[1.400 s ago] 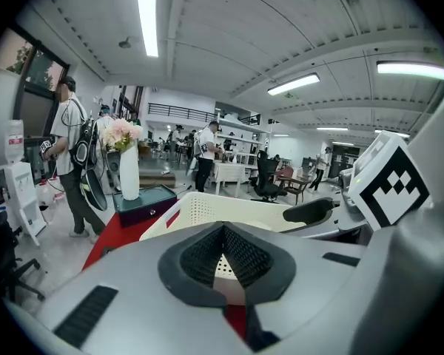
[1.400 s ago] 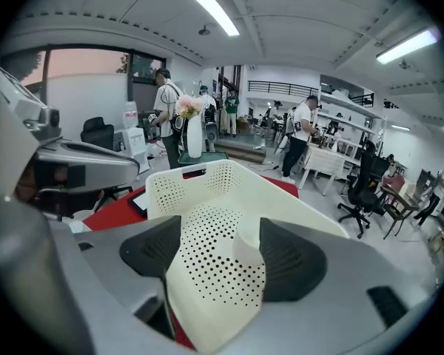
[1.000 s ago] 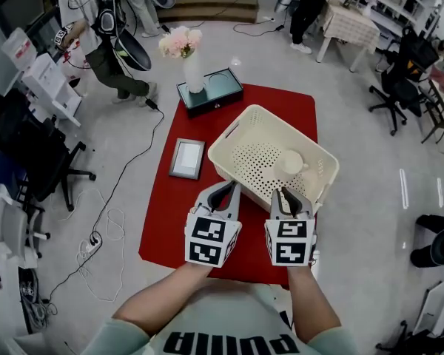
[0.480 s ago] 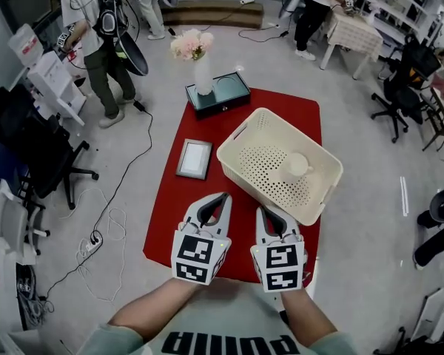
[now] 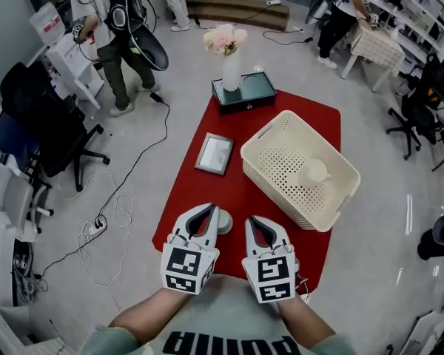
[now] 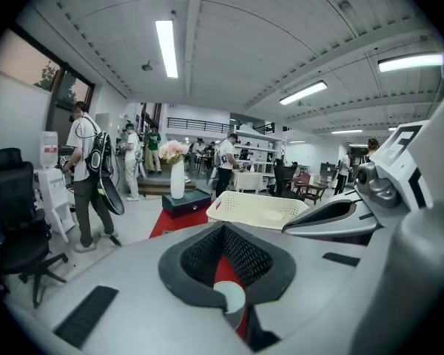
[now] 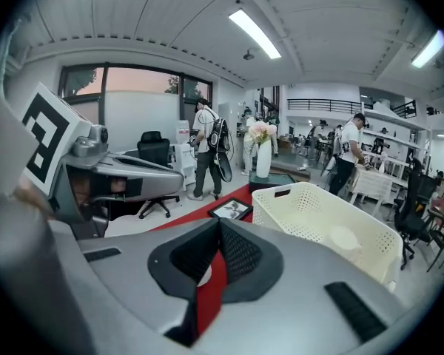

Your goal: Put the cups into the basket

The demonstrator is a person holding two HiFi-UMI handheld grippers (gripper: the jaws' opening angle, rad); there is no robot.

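A cream perforated basket (image 5: 263, 133) stands on the right of the red tablecloth (image 5: 229, 191). One pale cup (image 5: 314, 171) lies inside it, also seen in the right gripper view (image 7: 345, 237). A second pale cup (image 5: 223, 221) sits on the cloth near the front edge, just right of my left gripper (image 5: 209, 208). It shows through that gripper's jaw gap as a white disc (image 6: 228, 298), beyond the tips. My right gripper (image 5: 250, 220) hovers beside it, short of the basket (image 7: 311, 213). Both grippers' jaws are shut, with nothing held.
A framed picture (image 5: 214, 154) lies left of the basket. A dark box (image 5: 246, 92) with a white vase of pink flowers (image 5: 229, 61) stands at the table's far end. Office chairs (image 5: 52, 132), floor cables (image 5: 103, 220) and people surround the table.
Both grippers have drawn back from the basket towards the table's near edge. The second cup has come into view beside the left gripper.
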